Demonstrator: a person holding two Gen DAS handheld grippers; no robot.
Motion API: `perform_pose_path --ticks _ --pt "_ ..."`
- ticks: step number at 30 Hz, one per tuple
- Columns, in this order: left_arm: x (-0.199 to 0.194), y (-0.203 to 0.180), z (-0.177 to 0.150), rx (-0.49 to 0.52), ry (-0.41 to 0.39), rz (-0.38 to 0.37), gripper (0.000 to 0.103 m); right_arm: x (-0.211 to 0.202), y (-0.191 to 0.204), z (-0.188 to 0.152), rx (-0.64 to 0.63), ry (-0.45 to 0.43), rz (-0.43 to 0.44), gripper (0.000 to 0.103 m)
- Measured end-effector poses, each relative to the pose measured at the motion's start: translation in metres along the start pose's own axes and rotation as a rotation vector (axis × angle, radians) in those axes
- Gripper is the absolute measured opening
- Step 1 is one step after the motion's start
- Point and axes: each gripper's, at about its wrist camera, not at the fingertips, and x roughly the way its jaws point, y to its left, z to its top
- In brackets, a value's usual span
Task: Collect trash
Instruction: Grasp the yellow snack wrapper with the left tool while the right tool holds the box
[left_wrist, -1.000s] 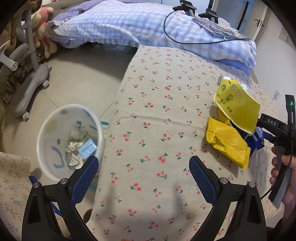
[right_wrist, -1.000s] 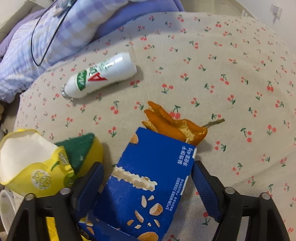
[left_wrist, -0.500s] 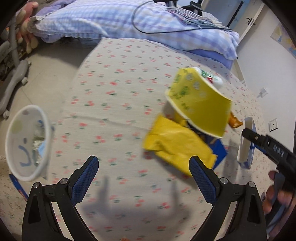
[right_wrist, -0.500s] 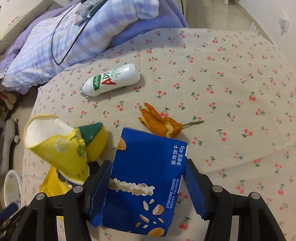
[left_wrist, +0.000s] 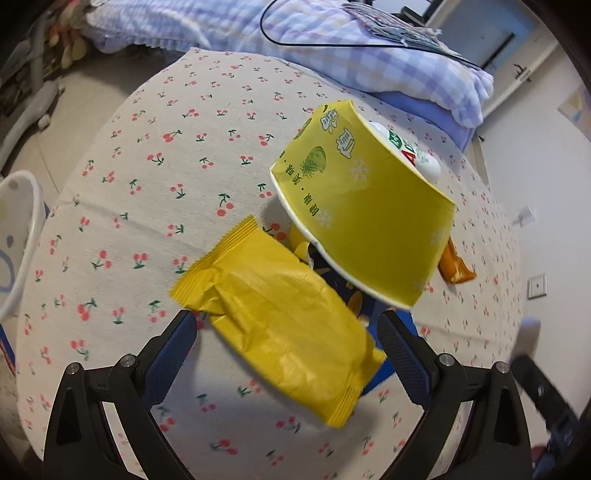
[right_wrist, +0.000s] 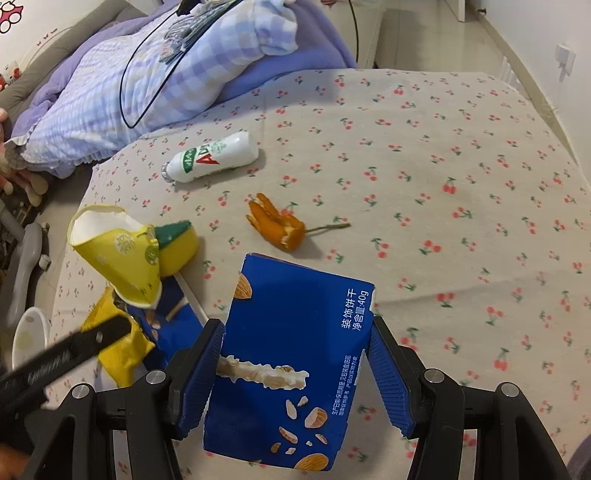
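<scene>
The white bin sits at the far left, off the edge of the cherry-print tablecloth. The left gripper tilts steeply down with jaws apart around the yellow wrapper, apparently not touching it. A yellow paper cup lies beyond. The right gripper, angled downward, has just closed its jaws onto the blue biscuit box, lifted clear. An orange peel and white bottle lie farther off.

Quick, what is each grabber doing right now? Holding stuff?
Left gripper: open, jaws either side of the yellow wrapper, not pressing it.
Right gripper: shut on the blue box, having just closed.
</scene>
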Motion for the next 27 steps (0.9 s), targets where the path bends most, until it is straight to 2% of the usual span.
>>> perform_pose_path --ticks 5,9,16,17,18,22,24,27 --pt "0.011 -0.003 0.000 -0.032 -0.009 0.018 0.098 -0.004 -0.016 -0.005 0.007 0.005 -0.010 0.066" --pt "0.013 -0.005 -0.002 -0.023 -0.007 0.032 0.085 -0.006 -0.027 -0.010 0.007 0.014 -0.018 0.066" --pt "0.002 -0.002 -0.007 0.023 0.000 -0.016 0.074 -0.008 -0.032 -0.011 0.021 0.019 -0.004 0.066" --pt "0.000 -0.001 -0.008 0.030 0.002 -0.022 0.066 -0.008 -0.030 -0.011 0.018 0.017 0.000 0.066" --pt "-0.003 0.001 -0.010 0.040 0.010 -0.035 0.053 -0.009 -0.027 -0.011 0.014 0.015 0.003 0.066" --pt "-0.010 0.009 -0.015 0.052 0.032 -0.059 0.050 -0.012 -0.015 -0.011 -0.009 0.007 0.021 0.066" --pt "-0.014 0.015 -0.016 0.056 0.035 -0.069 0.040 -0.013 -0.008 -0.011 -0.019 0.007 0.029 0.066" --pt "-0.022 0.026 -0.019 0.059 0.033 -0.085 0.037 -0.012 0.003 -0.012 -0.032 0.007 0.041 0.066"
